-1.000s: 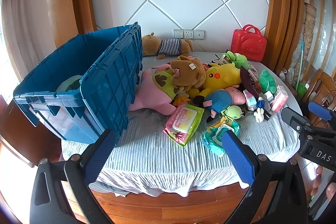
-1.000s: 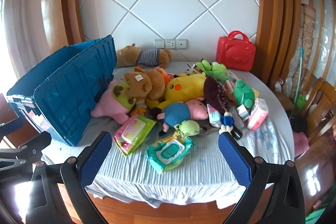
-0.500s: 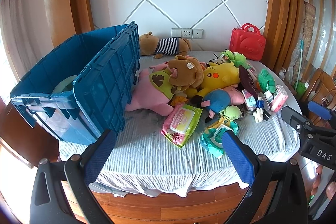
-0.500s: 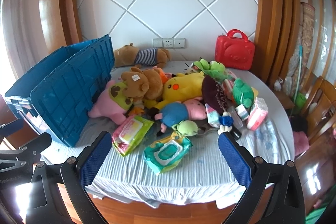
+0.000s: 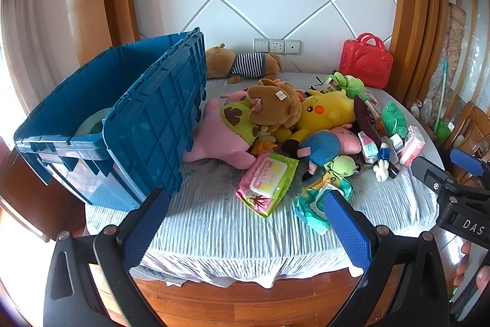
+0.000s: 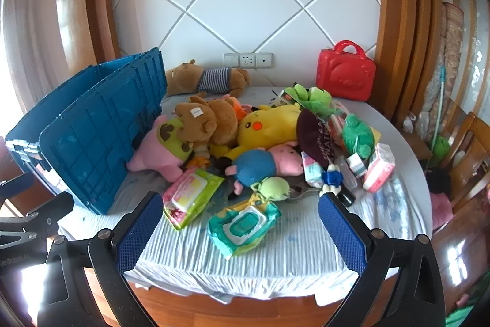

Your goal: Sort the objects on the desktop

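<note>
A heap of plush toys lies mid-table: a pink pig (image 5: 219, 140), a brown bear (image 5: 272, 106), a yellow Pikachu (image 6: 269, 124) and a blue-and-pink pig (image 6: 263, 164). A pink-green wipes pack (image 5: 266, 180) and a teal wipes pack (image 6: 242, 227) lie nearest me. A blue crate (image 5: 122, 118) stands open at the left. My left gripper (image 5: 245, 222) is open and empty before the table's front edge. My right gripper (image 6: 242, 226) is open and empty, framing the teal pack from in front.
A red case (image 6: 346, 72) and a striped-shirt plush (image 6: 208, 78) sit at the back by the wall sockets. Small boxes and tissue packs (image 6: 379, 167) lie right of the heap. Wooden chairs (image 6: 468, 155) stand at the right. The grey cloth (image 5: 214, 229) hangs over the front edge.
Both grippers have shifted slightly forward and to the left relative to the table. Both stay open and nothing on the table has moved.
</note>
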Tool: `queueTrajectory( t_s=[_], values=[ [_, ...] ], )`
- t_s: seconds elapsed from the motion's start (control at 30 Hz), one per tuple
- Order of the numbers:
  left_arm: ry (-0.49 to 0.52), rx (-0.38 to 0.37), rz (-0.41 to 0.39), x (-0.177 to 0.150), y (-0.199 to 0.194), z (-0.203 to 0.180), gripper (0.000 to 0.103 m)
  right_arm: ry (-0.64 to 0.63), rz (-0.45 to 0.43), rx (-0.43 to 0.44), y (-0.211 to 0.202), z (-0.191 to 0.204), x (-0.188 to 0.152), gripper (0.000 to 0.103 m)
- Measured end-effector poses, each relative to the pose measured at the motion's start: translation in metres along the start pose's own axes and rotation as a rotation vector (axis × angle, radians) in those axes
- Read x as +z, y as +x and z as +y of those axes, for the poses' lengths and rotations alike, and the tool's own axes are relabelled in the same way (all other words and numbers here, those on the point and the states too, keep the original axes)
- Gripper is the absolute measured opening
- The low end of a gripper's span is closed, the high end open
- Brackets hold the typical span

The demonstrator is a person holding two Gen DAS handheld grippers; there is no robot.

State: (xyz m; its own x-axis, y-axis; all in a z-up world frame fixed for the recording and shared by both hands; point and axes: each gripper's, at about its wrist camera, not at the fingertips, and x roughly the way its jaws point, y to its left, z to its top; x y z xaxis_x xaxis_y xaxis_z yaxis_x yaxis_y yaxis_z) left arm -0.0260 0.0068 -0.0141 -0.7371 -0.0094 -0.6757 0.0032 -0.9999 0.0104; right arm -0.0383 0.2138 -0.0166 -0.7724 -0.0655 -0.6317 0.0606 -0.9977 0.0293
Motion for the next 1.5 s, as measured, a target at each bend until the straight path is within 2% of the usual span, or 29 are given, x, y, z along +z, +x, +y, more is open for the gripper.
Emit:
queueTrajectory(
  t_s=[0.33,0.6,0.7,0.9,1.17,1.4,1.5],
  values=[
    [-0.038,0.018,0.028,-0.002,0.019,-0.003,0.103,0.005,0.028,0.013,0.017,-0.011,-0.004,0.103],
    [-0.069,0.042,0.153,-0.023,0.07,-0.012,0.103,0.028,0.069,0.036,0.055,-0.04,-0.024,0.103],
    [-0.066,0.045,0.207,-0.036,0.093,-0.016,0.103,0.04,0.125,0.062,0.079,-0.053,-0.036,0.103],
    [-0.05,0.05,0.295,-0.055,0.145,-0.028,0.103,0.097,0.269,0.057,0.134,-0.076,-0.062,0.103],
    [-0.004,0.013,0.361,-0.052,0.21,-0.032,0.103,0.139,0.387,0.012,0.195,-0.079,-0.08,0.103],
    [0.08,-0.049,0.389,-0.035,0.265,-0.033,0.103,0.251,0.403,-0.039,0.237,-0.075,-0.071,0.102],
    [0.099,-0.076,0.401,-0.028,0.287,-0.034,0.103,0.263,0.402,-0.062,0.249,-0.072,-0.062,0.09]
  ],
)
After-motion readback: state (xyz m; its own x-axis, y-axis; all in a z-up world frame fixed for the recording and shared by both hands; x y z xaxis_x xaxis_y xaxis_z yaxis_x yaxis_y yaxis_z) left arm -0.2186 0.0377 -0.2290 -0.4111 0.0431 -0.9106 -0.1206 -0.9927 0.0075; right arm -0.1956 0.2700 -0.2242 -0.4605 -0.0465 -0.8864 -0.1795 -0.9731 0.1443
